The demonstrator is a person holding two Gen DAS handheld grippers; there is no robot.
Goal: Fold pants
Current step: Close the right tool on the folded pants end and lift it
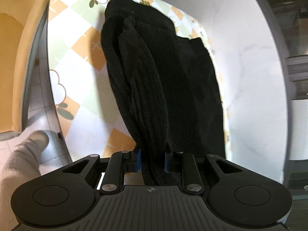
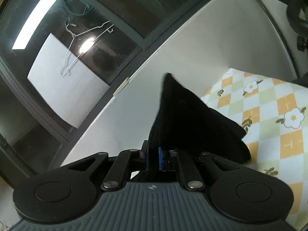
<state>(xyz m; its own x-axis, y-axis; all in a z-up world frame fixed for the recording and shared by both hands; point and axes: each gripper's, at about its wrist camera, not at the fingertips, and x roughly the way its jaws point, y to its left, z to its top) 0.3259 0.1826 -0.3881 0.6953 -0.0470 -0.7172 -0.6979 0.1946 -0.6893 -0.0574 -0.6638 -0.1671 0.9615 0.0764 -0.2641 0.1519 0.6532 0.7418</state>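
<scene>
Checked tablecloth with white flowers (image 1: 80,61) fills the surface under us, a pale wall behind it, and right in the middle of the action are the black pants (image 1: 165,80), bunched and ribbed, rising off the cloth toward both cameras.

Left gripper (image 1: 152,160) first: its blue-padded fingers are closed down to a narrow gap with a thick roll of the dark fabric pinched between them. From that grip the pants run away toward the far edge of the surface, and part of the garment lies on the tablecloth near its boundary with the bare white strip. A gloved hand (image 1: 23,154) shows at the lower left of that view.

Over to the right gripper (image 2: 153,158): fingers nearly together, clamped on a thinner fold of the same pants (image 2: 184,119), which peaks up in a dark tent against the wall and drapes down toward the patterned cloth on the right side. Behind, a dark window with a wire hanger (image 2: 80,44).

So where are we? This looks like mid-fold, both ends lifted, the cloth carried in the air. Next move, I'd say, calls for bringing the held edge across and down onto the part on the surface, keeping both pinches level so the layers land square, and only then letting go.
</scene>
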